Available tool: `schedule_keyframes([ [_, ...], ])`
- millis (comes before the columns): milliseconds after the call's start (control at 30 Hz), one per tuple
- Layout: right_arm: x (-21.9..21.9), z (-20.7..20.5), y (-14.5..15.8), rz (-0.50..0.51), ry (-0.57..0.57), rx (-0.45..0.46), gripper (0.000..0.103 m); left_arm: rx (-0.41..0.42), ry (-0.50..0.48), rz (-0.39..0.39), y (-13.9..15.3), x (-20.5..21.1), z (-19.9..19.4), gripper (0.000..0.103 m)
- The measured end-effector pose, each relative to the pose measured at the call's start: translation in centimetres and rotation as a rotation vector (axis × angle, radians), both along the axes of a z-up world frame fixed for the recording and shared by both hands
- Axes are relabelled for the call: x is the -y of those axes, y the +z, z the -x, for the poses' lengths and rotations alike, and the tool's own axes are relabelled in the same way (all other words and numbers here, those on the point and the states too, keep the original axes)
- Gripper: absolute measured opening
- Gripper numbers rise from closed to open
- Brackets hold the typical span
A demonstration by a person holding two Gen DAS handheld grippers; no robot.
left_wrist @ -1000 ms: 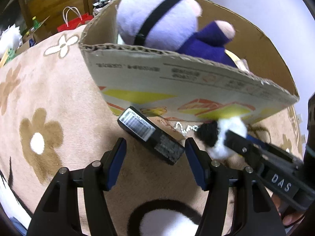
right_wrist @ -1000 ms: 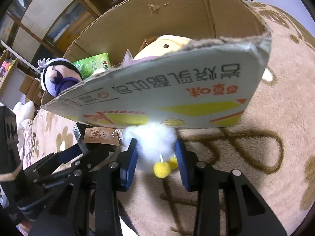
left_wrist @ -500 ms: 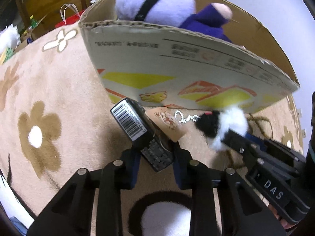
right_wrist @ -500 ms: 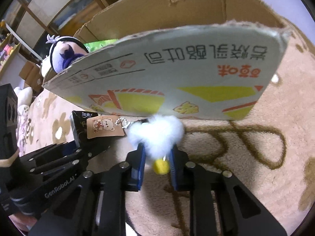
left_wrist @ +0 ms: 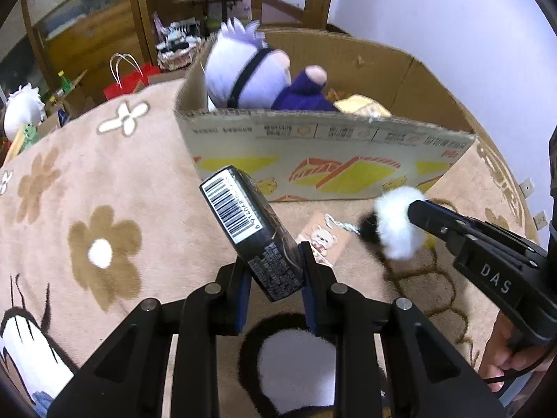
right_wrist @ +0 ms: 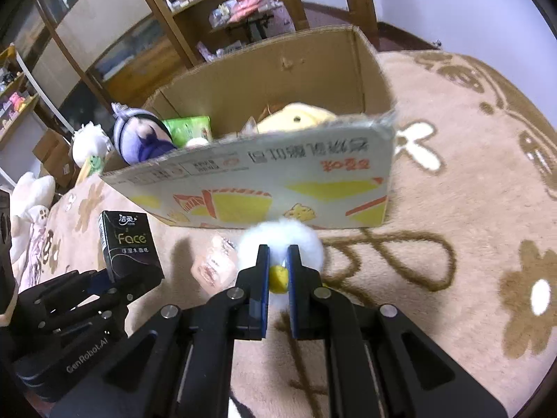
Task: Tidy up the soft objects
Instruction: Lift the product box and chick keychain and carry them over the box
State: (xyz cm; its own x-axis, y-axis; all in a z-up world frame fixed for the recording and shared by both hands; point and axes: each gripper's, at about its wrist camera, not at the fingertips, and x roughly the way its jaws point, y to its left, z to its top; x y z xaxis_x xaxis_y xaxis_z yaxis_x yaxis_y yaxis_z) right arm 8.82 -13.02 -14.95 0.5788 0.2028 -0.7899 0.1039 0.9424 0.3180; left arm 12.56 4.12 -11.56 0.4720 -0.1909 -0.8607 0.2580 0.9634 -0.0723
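Note:
My left gripper [left_wrist: 275, 271] is shut on a black tissue pack [left_wrist: 250, 223] with a barcode, held above the rug; the pack also shows in the right wrist view [right_wrist: 130, 244]. My right gripper [right_wrist: 277, 261] is shut on a white fluffy keychain toy [right_wrist: 282, 240] with yellow feet, a chain and a paper tag [right_wrist: 212, 268]. The toy also shows in the left wrist view [left_wrist: 400, 223]. An open cardboard box [left_wrist: 327, 160] just beyond both grippers holds a purple-and-white plush doll [left_wrist: 250, 73] and a yellow plush [right_wrist: 299, 116].
A beige rug with brown flowers [left_wrist: 101, 247] covers the surface. A green packet [right_wrist: 189, 129] lies in the box. A red bag [left_wrist: 127, 80], white plush toys [right_wrist: 33, 191] and wooden shelves [right_wrist: 195, 10] lie behind and to the left.
Both grippers closed: the left on the tissue pack, the right on the white fluffy toy. Both then lifted their objects off the rug, so the box interior came into view.

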Motion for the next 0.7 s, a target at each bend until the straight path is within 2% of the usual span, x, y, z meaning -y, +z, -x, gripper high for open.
schedule_keyframes([
  [433, 0.9, 3.2, 6.6, -0.03, -0.043, 0.192, 0.01, 0.304, -0.055, 0.013, 5.9, 0.9, 3.0, 0.024],
  [700, 2.0, 3.4, 10.0, -0.055, -0.056, 0.304, 0.01, 0.388, -0.121, 0.021, 7.4, 2.1, 3.1, 0.024],
])
